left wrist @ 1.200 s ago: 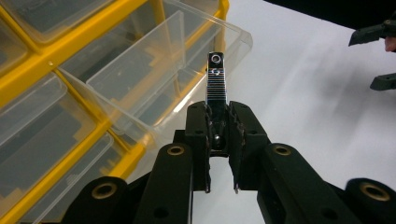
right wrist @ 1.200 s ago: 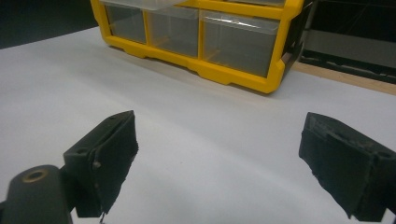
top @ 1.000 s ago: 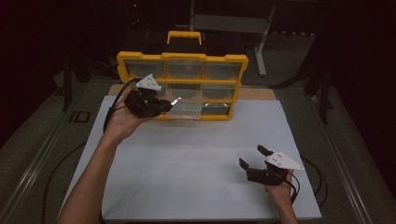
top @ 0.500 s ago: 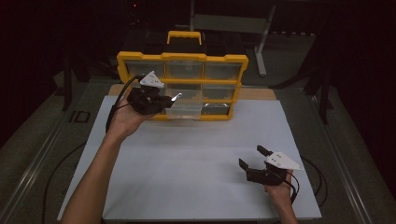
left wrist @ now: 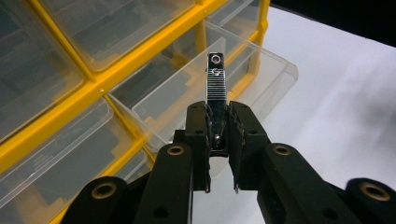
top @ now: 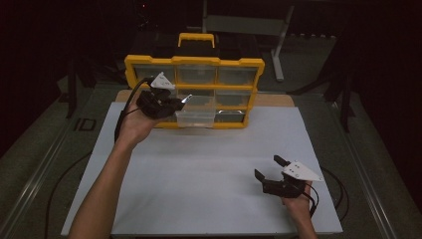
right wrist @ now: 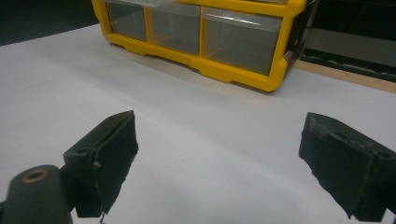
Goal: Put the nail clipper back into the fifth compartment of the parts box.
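left claw [left wrist: 218, 140] edged right, nail clipper [left wrist: 216, 79] clamped between jaws, over open drawer [left wrist: 261, 70]

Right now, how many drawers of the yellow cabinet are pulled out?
1. The clear drawer in the bottom row, middle column, juts out over the white mat. The left tongs cover part of the left column, so another may be hidden there.

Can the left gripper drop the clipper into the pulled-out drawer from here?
Probably yes: the left gripper holds the clipper right above the open drawer, with nothing between.
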